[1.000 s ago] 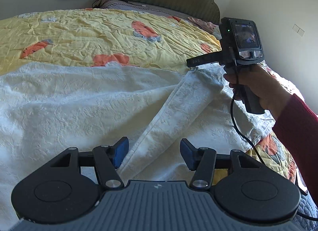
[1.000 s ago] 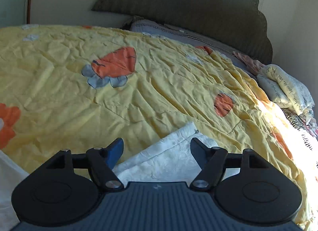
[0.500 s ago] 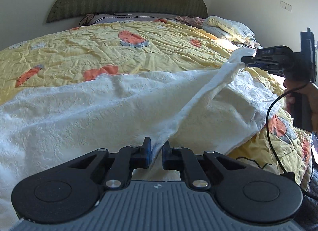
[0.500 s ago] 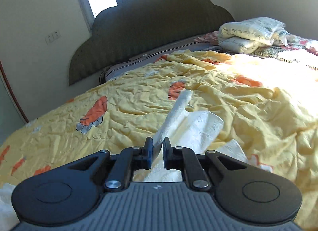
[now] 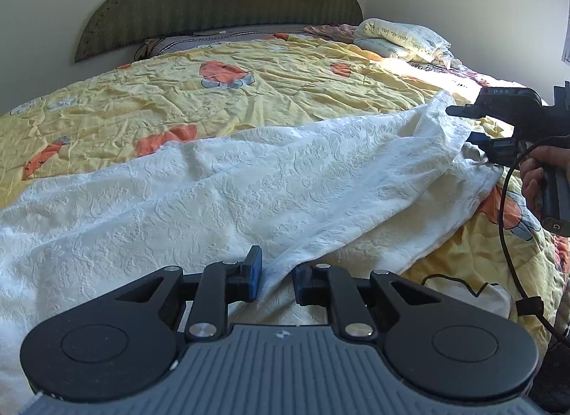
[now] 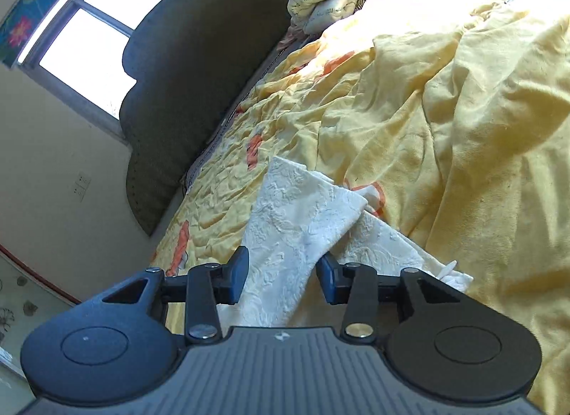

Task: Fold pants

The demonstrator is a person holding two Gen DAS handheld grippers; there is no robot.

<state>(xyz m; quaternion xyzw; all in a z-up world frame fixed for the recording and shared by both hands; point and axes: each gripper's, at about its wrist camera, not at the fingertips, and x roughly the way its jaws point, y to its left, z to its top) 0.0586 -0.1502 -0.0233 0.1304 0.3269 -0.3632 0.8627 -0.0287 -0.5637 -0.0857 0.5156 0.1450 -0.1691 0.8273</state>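
White textured pants (image 5: 270,179) lie spread across a bed (image 5: 285,72) covered with a yellow quilt printed with orange shapes, the cloth running from the near left out to the far right. The left hand-held gripper (image 5: 276,277) sits at the near edge of the pants; its jaws have just been opening, and a raised fold of the cloth passes through the gap between its 2 blue pads without being pinched, so it has let go. At the far right, the right hand-held gripper (image 5: 463,122), held by a person's hand (image 5: 538,169), is turned on its side at the far end of the pants, where the cloth rises to a peak. In the right wrist view that gripper (image 6: 281,277) has also just been opening its jaws; a strip of white cloth (image 6: 302,222) lies between the pads, brushing the left one at most and clear of the right, so it too appears released. The likely risk is that the fold settles badly: with both grips slackened, the lifted edge could slump, twist or land off line with the layer beneath, leaving a crooked, bunched seam. Cloth could also snag on a pad as either tool draws away and drag the fold open. The soft, rumpled quilt may let the pants slide.
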